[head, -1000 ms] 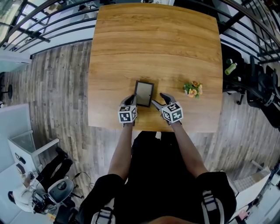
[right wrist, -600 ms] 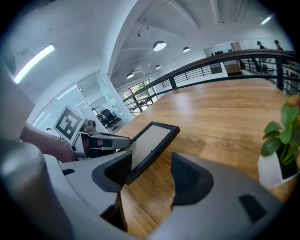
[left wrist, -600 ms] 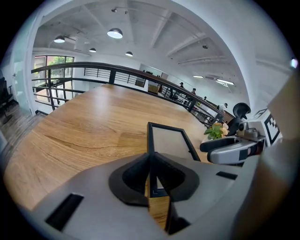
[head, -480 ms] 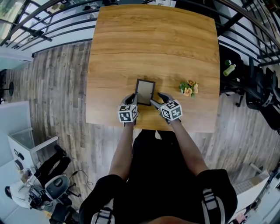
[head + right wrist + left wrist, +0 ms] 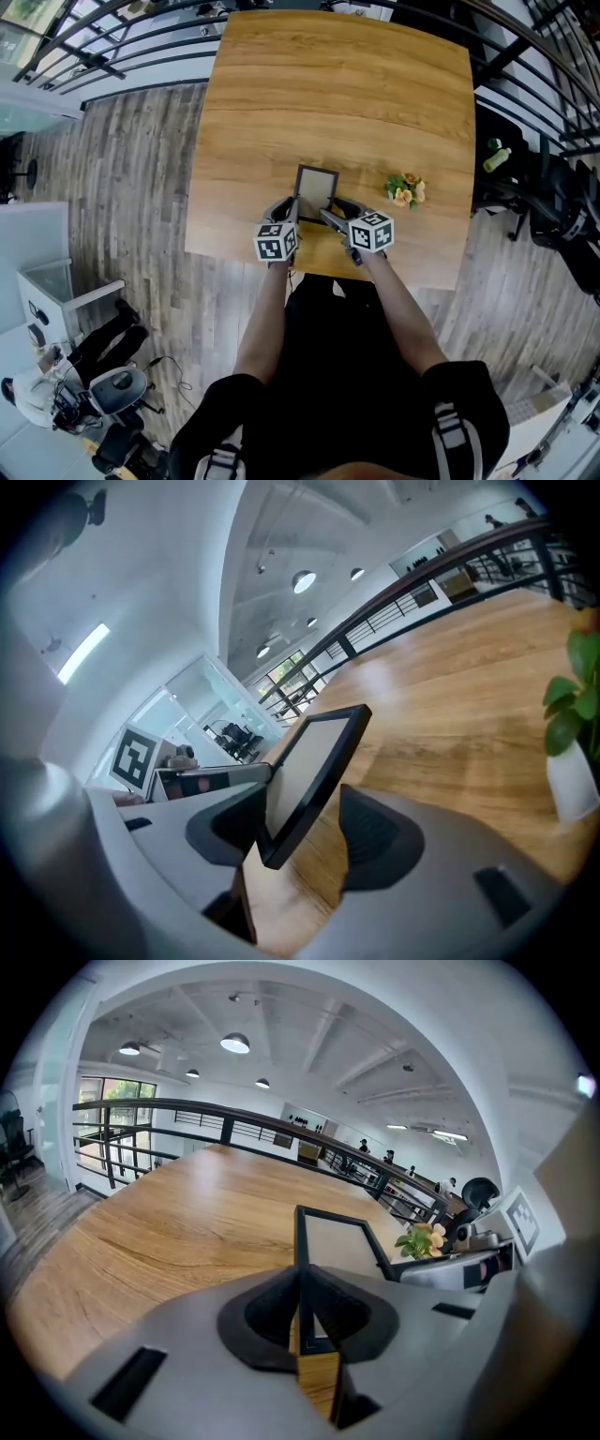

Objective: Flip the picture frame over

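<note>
Two tools on one frame (image 5: 316, 187) here, close to the near edge of the tabletop (image 5: 337, 94), roughly mid-width. The left tool (image 5: 302, 1283) has its jaws pinched tight on the frame's left edge, down by the near corner. The right tool (image 5: 302, 829) is a lot wider. Its jaws have just been closing with the frame's near right corner between them, but there's a clear gap at one jaw, so no real grip there. The frame is tilted, near end lifted off the wood, pale face up; can't tell if the far end touches. Flowers (image 5: 407, 190) sit to the right, well apart.
</note>
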Demonstrator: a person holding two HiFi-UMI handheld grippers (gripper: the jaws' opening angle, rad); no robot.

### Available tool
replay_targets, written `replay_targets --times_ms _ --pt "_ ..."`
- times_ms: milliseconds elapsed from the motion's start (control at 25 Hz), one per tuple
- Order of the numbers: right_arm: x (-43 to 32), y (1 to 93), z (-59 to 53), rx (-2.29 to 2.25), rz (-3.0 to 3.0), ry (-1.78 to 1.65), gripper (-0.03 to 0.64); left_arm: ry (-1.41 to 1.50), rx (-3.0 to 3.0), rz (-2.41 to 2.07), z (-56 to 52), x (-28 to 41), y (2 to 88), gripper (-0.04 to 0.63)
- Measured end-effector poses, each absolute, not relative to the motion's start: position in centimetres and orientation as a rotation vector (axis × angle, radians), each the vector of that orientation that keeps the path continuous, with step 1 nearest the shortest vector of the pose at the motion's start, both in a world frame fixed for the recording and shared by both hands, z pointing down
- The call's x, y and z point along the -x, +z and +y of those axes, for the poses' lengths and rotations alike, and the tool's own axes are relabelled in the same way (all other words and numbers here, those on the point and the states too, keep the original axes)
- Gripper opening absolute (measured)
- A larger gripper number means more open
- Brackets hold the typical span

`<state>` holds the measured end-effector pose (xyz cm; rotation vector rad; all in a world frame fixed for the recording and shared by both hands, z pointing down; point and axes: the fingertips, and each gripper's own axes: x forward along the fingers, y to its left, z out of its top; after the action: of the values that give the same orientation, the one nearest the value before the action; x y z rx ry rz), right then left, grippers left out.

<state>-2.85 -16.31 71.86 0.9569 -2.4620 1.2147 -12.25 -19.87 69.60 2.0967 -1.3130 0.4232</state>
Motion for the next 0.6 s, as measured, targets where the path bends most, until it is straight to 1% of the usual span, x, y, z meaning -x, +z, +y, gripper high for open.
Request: replay_targets --times_ms 320,480,600 --pt "2.5 71.5 -15.7 -0.914 -2.486 1.26 0.226 0.39 -2.117 -1.332 -18.9 11.5 68.6 0.057" --pt "2.0 71.1 -15.3 -0.902 -2.504 1.298 0.194 0.384 -2.12 -1.34 -18.4 11.2 68.3 0.055" --pt "1.5 70.9 -15.2 -0.903 -2.514 1.316 0.149 0.378 -2.12 -1.348 -18.1 10.9 68.2 0.055"
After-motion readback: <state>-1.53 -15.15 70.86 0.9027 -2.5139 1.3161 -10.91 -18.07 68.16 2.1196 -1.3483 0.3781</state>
